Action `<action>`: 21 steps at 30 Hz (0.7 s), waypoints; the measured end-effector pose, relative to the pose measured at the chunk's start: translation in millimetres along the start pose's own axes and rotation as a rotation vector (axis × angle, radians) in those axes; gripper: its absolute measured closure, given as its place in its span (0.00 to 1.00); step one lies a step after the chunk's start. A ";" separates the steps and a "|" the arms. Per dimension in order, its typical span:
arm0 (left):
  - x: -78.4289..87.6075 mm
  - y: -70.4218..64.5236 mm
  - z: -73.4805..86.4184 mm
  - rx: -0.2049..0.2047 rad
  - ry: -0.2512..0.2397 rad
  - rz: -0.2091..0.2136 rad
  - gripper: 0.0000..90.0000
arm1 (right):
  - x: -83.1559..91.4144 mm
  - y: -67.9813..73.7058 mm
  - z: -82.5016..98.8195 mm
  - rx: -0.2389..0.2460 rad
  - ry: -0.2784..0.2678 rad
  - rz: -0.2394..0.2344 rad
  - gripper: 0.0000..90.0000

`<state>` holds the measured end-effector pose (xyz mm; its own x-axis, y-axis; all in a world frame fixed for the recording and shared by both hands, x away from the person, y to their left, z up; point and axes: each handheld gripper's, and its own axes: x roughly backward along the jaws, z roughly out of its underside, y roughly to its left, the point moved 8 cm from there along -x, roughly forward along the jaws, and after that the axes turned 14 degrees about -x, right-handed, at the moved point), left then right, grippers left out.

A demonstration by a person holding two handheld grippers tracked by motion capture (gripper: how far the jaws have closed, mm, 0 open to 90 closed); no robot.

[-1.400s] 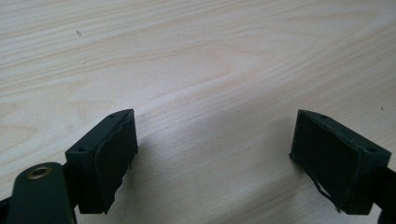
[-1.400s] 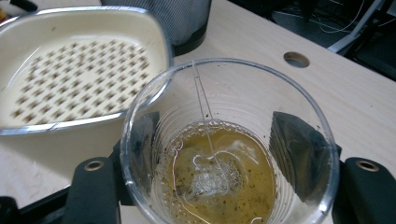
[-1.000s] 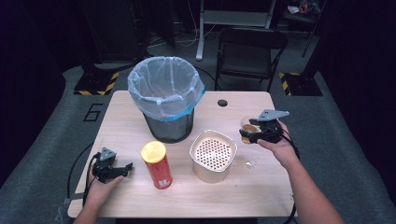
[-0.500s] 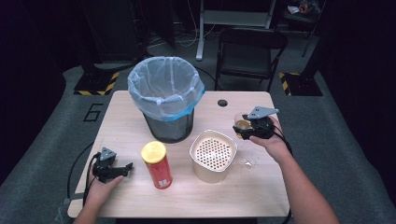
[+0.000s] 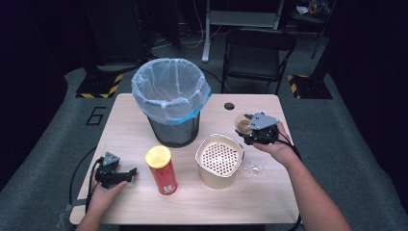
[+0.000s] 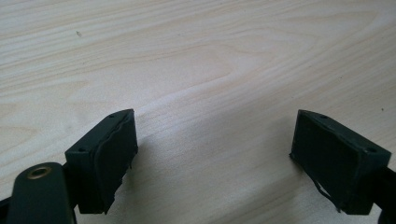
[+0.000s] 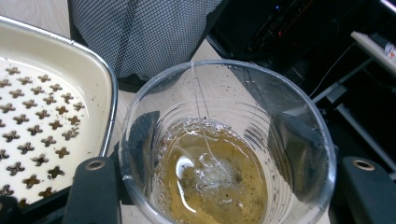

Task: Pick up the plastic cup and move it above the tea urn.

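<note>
While the lined bin stands at upper centre and the red can lower left of it, the perforated container sits just beside the right gripper. Right of centre, this gripper is clamped on a clear cup with yellowish liquid and dark specks. At lower left, the left gripper rests on the table with jaws apart.

Red canister stands beside lined bin.

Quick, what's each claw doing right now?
Left claw: open, empty, over the table.
Right claw: closed on a clear cup of brownish liquid.
</note>
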<state>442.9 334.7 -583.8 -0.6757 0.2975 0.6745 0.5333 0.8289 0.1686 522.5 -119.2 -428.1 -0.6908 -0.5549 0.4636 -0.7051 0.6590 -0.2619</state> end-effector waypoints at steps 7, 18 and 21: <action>0.0 0.0 0.0 0.000 0.000 0.000 0.16 | -3.1 7.0 -4.7 0.048 -0.024 -0.016 0.39; 0.0 0.0 0.0 0.000 0.000 0.000 0.16 | -6.4 18.8 -12.1 0.142 -0.054 -0.027 0.40; 0.0 0.0 0.0 0.000 0.000 0.000 0.16 | -7.0 21.0 -13.2 0.155 -0.061 -0.030 0.40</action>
<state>442.8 334.7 -583.8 -0.6755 0.2977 0.6746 0.5336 0.8287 0.1686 514.6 -94.7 -425.7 -0.6743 -0.6061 0.4219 -0.7385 0.5580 -0.3786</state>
